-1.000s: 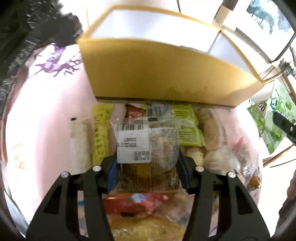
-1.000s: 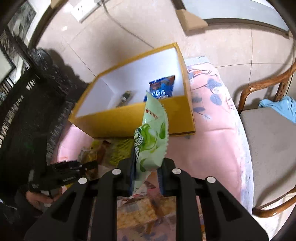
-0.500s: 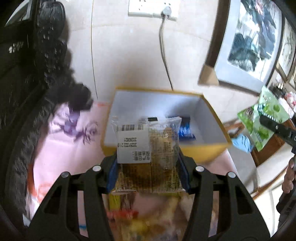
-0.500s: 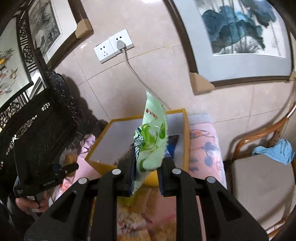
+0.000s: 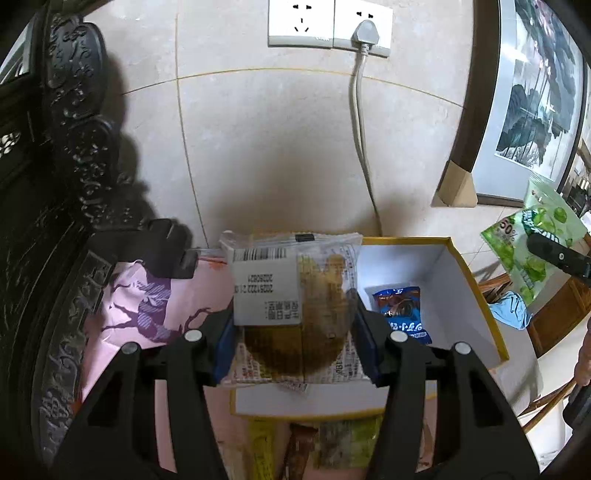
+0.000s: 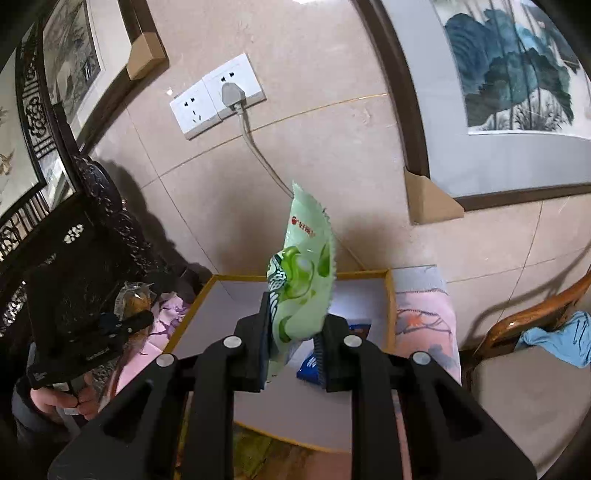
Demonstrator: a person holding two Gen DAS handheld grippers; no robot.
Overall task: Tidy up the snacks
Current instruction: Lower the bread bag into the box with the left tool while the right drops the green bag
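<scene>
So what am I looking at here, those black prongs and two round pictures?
No robot: a person holds a two-finger gripper in each hand, each with a wide-angle camera looking along its fingers. One picture is from the left gripper, clamped on a clear cake packet. The other is from the right gripper, shut on a green snack bag. Below both sits a yellow box on a pink cloth, with a blue packet already inside. More snacks lie before the box.

Tiled wall, pictures and furniture around the scene

A white double socket (image 5: pixel 328 27) carries a grey plug (image 5: pixel 365 31); a framed painting (image 6: pixel 513 85) hangs at right, a dark carved screen (image 5: pixel 74 155) stands at left, and a blue cloth (image 6: pixel 561 341) lies on a wooden chair (image 6: pixel 524 398).
</scene>
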